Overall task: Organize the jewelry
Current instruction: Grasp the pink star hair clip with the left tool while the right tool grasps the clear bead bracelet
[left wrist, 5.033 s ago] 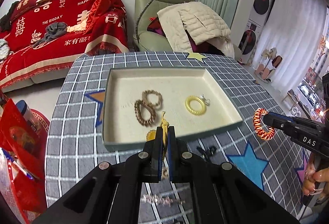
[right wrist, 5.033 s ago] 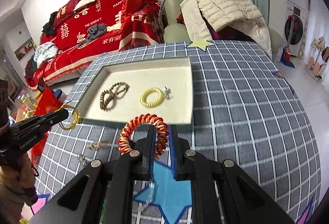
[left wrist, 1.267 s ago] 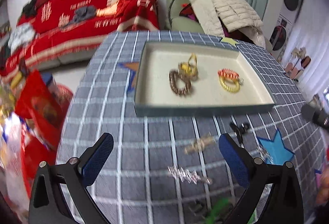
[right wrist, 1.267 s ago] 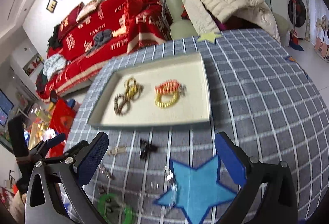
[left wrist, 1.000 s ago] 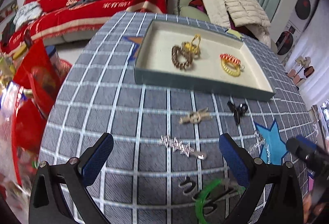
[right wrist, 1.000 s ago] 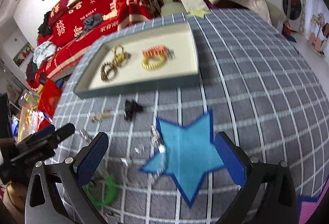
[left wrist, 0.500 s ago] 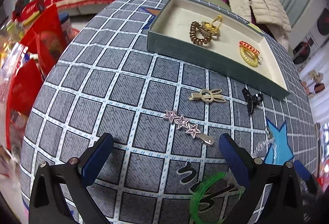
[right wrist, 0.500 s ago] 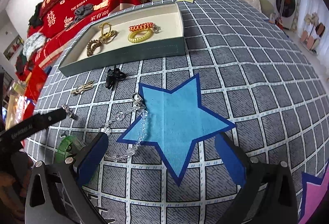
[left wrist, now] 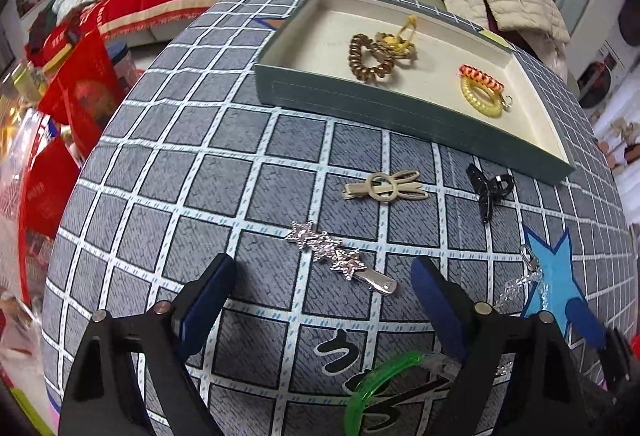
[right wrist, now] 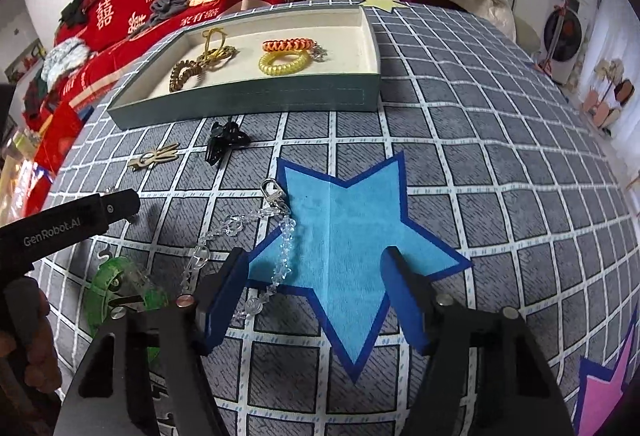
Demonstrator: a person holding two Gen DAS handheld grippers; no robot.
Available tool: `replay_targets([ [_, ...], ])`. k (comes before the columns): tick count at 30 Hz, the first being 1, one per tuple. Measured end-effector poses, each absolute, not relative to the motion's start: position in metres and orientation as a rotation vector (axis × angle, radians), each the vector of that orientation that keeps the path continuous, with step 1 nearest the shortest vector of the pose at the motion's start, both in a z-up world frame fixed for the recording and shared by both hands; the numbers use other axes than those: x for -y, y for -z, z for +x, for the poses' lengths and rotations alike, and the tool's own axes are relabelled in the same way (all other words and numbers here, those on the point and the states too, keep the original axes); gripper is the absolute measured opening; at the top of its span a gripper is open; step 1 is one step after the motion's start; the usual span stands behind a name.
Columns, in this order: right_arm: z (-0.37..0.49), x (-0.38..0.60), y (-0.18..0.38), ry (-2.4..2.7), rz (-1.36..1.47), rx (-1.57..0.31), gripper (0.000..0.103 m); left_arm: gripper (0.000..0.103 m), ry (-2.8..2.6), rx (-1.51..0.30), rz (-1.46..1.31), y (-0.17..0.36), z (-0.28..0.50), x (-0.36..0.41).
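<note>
The left gripper is wide, its jaws just starting to close, with the star hair clip lying on the cloth between them. The pads are not touching it yet. The right gripper is about half open and closing too. The clear bead chain lies at its left pad, partly on the blue star patch, but I cannot tell if the pad touches it.

The tray sits at the far side of the table. It already holds a brown coil hair tie, a gold charm, a yellow coil hair tie and an orange coil hair tie. A gold bunny clip, a black claw clip and a green clip wait on the checked tablecloth.

I think the step now is to pick up two things at once. The star clip is flat and thin, so go low and pinch its long sides in the middle. The chain is floppy. Grab a bunch of beads, or it may slide out and dangle.
</note>
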State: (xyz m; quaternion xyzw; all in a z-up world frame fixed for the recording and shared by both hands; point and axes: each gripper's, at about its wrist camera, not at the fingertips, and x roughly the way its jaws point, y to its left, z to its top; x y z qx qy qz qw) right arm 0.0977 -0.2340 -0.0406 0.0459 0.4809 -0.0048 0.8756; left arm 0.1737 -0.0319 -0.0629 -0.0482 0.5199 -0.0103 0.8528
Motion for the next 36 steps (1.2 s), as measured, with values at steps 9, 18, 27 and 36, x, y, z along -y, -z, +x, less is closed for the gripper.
replay_targets([
  [9,0.096,0.221,0.042,-0.007,0.001,-1.0,0.064,0.073,0.131,-1.039,0.05,0.06,0.168,0.04],
  [18,0.098,0.214,0.04,-0.036,-0.007,-1.013,0.034,0.061,0.266,-1.0,0.074,0.058,0.159,0.037],
  [27,0.097,0.224,0.036,-0.044,0.061,-1.005,0.006,0.061,0.337,-0.949,0.026,0.044,0.149,0.022],
  [36,0.096,0.241,0.01,-0.039,0.108,-0.951,0.006,0.061,0.352,-0.896,0.033,0.023,0.146,0.02],
])
